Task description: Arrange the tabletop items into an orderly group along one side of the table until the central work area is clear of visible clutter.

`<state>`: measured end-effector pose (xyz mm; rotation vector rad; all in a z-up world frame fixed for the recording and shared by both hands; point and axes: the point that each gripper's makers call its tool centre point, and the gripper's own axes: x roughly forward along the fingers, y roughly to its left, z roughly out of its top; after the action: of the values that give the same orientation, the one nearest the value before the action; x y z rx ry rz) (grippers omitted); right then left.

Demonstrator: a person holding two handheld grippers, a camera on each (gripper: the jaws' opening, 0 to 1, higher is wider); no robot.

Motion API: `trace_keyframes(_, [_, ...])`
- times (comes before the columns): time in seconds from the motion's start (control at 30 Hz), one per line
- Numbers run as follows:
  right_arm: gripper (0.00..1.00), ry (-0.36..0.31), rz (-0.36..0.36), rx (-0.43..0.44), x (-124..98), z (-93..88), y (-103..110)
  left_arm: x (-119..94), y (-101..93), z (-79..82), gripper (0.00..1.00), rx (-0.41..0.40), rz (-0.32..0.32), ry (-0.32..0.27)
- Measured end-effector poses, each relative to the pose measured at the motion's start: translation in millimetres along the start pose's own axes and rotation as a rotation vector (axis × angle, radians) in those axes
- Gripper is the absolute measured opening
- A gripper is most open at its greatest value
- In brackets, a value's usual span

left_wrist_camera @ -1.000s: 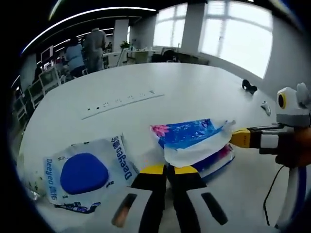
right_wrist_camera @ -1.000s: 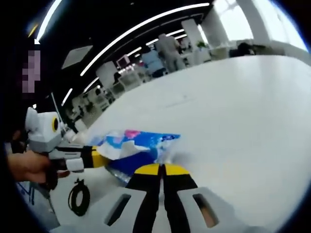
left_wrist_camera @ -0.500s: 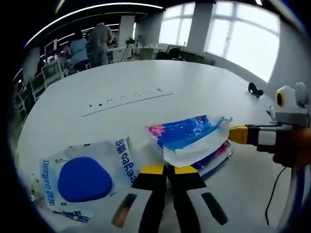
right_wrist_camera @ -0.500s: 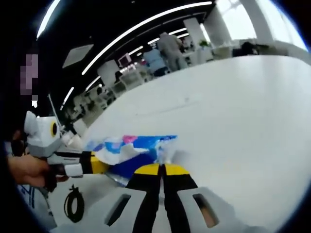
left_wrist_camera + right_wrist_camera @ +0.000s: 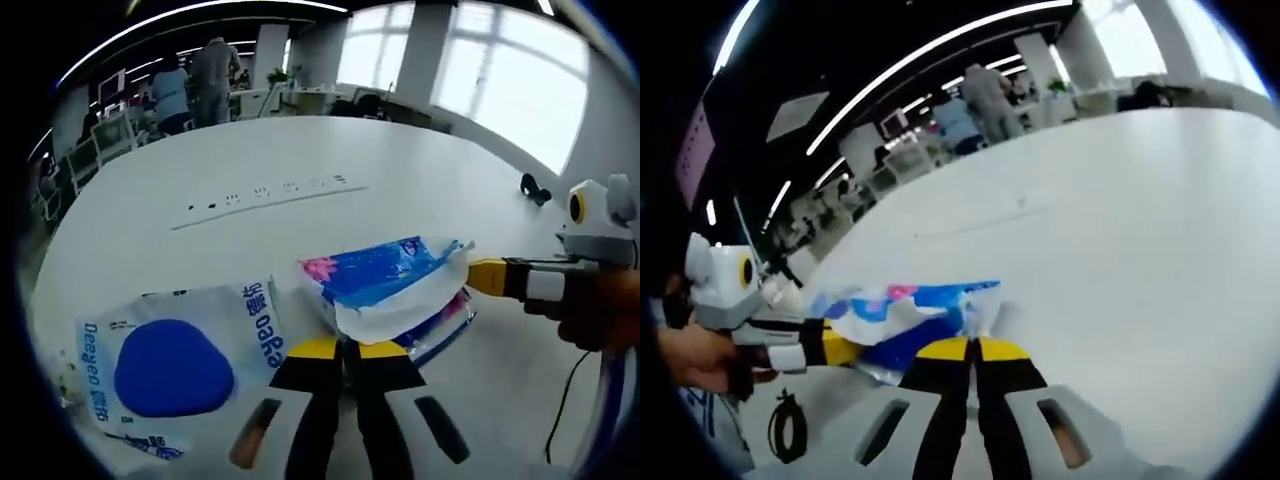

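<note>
A blue tissue pack (image 5: pixel 385 285) with pink print and a white flap lies on the white table (image 5: pixel 300 150), held at both ends. My left gripper (image 5: pixel 343 348) is shut on its near edge. My right gripper (image 5: pixel 490 277) comes in from the right, shut on the pack's white end. In the right gripper view, the right gripper (image 5: pixel 975 349) is shut on the pack (image 5: pixel 905 312), and the left gripper (image 5: pixel 832 345) holds the far end. A white Deeyeo packet (image 5: pixel 170 365) with a blue round patch lies flat to the left of the pack.
A socket strip (image 5: pixel 270 190) is set into the table beyond the pack. A small black object (image 5: pixel 535 188) sits at the far right edge. A black coiled cable (image 5: pixel 785 430) lies near the left gripper. People (image 5: pixel 195 80) stand by desks far behind.
Both grippers keep their hold on the tissue pack. The views have drifted a little; the pack and the Deeyeo packet lie about where they were.
</note>
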<state>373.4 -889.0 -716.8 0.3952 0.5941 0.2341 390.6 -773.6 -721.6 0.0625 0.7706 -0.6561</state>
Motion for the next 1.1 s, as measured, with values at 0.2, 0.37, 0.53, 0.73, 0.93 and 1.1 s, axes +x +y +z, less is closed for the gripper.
trace_keyframes(0.2, [0.00,0.008,-0.009,0.016,4,-2.1,-4,2,-0.6,-0.4,0.04,-0.023,-0.007,0.013])
trace_keyframes(0.37, [0.00,0.010,-0.017,0.022,7,-1.9,-6,3,-1.2,-0.5,0.06,-0.038,-0.012,0.013])
trace_keyframes(0.53, [0.00,0.010,-0.019,0.021,10,-1.2,-9,3,-2.9,0.6,0.10,-0.035,-0.019,0.009])
trace_keyframes(0.73, [0.01,0.014,-0.019,0.010,11,1.2,-9,1,-4.1,-0.9,0.11,-0.045,-0.025,0.018])
trace_keyframes(0.93, [0.02,0.013,-0.015,-0.008,12,1.8,-6,0,-3.5,0.5,0.13,-0.057,-0.022,0.018])
trace_keyframes(1.1, [0.02,0.017,-0.016,-0.009,11,-0.1,-5,-2,-2.9,0.7,0.15,-0.065,-0.022,0.022])
